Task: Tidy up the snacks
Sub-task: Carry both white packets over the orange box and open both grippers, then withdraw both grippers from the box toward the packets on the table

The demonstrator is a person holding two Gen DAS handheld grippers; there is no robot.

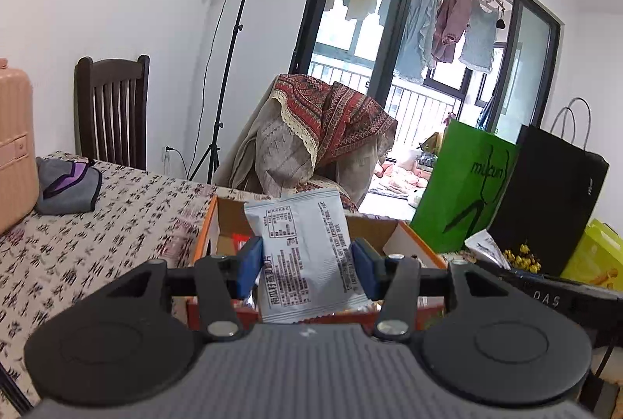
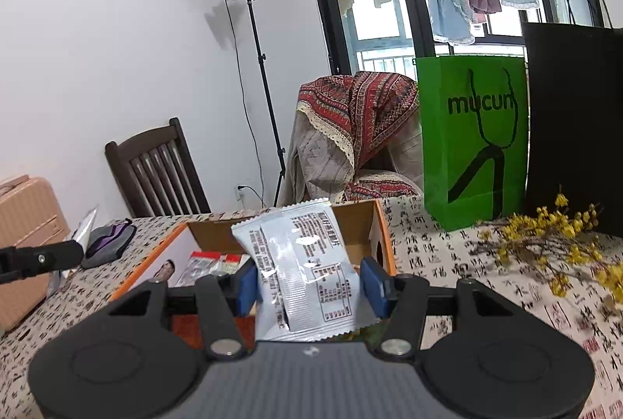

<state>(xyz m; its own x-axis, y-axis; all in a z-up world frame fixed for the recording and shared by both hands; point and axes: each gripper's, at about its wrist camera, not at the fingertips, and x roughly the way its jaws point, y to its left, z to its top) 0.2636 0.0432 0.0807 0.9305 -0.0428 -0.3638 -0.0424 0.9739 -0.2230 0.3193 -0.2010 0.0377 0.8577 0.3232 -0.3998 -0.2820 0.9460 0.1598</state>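
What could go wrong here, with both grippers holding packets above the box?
The left hand-held gripper pinches its pale blue foil snack packet only by the side edges, so it could slip. The right hand-held gripper grips its crinkled packet likewise. Either could fall outside the orange-edged cardboard box.

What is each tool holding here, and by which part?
Left tool grips a pale snack packet across its side edges; right tool grips another packet likewise.

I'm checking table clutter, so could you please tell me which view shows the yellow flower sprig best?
The right wrist view: the yellow flower sprig sprawls across the tablecloth beside the green bag. The left wrist view shows only a small cluster.
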